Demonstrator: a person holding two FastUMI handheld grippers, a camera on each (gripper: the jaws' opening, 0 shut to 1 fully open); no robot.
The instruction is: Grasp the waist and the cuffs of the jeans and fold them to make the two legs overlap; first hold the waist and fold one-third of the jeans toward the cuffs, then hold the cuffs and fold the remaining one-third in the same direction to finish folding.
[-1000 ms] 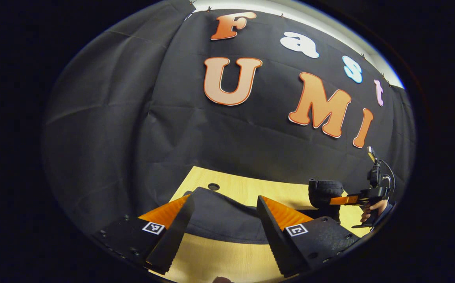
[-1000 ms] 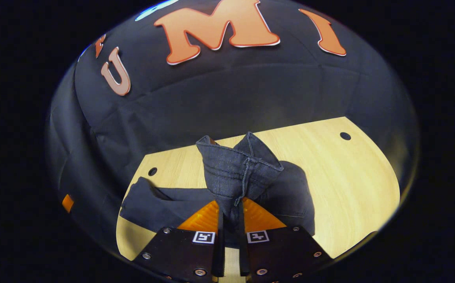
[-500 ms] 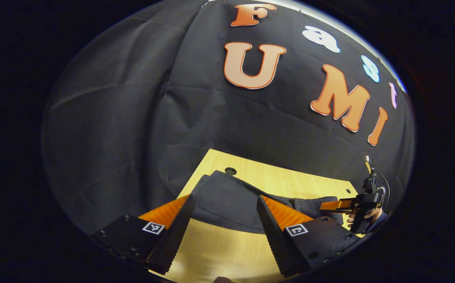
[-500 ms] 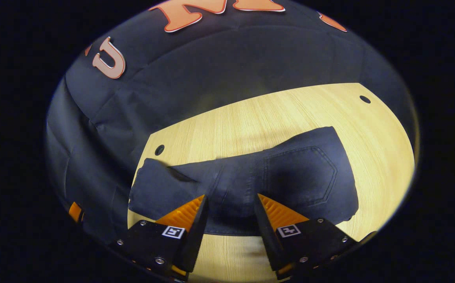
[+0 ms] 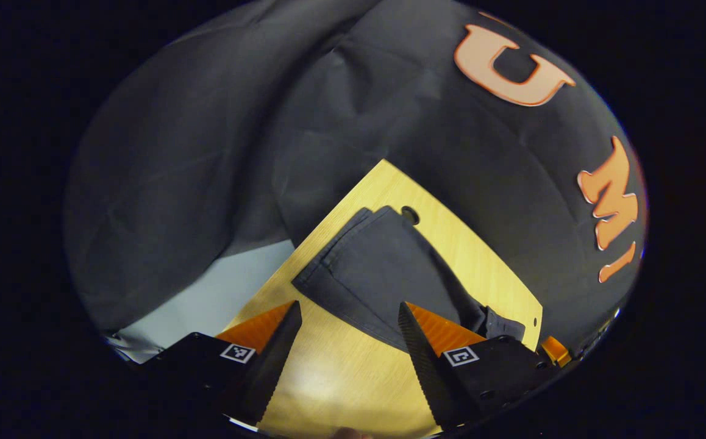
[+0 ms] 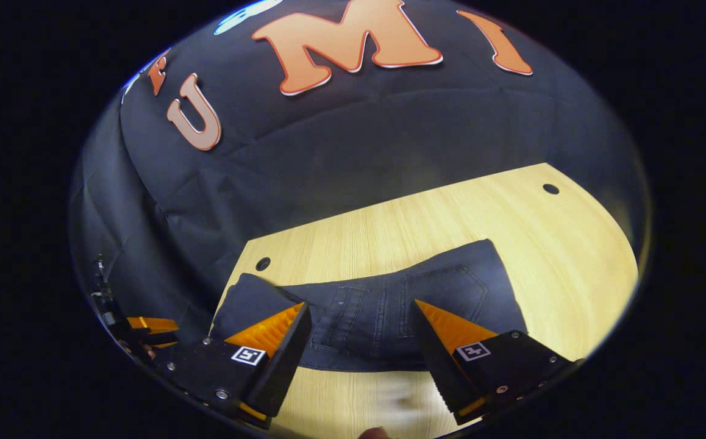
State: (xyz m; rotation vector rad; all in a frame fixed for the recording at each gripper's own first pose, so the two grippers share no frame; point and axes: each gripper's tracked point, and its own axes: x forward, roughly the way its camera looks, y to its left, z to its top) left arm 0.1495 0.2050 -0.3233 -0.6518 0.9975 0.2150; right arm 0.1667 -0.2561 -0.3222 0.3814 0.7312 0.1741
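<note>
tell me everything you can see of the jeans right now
The jeans are dark denim, lying flat on the wooden table, legs overlapped and the waist part folded over. A back pocket and seams face up in the right gripper view; the cuff end lies near a hole in the table. Both tools, left and right, hover open; neither grips the cloth.

A recording booth: black cloth wall point(image 6: 353, 152) draped behind a bare wooden table point(image 6: 542, 244)
</note>
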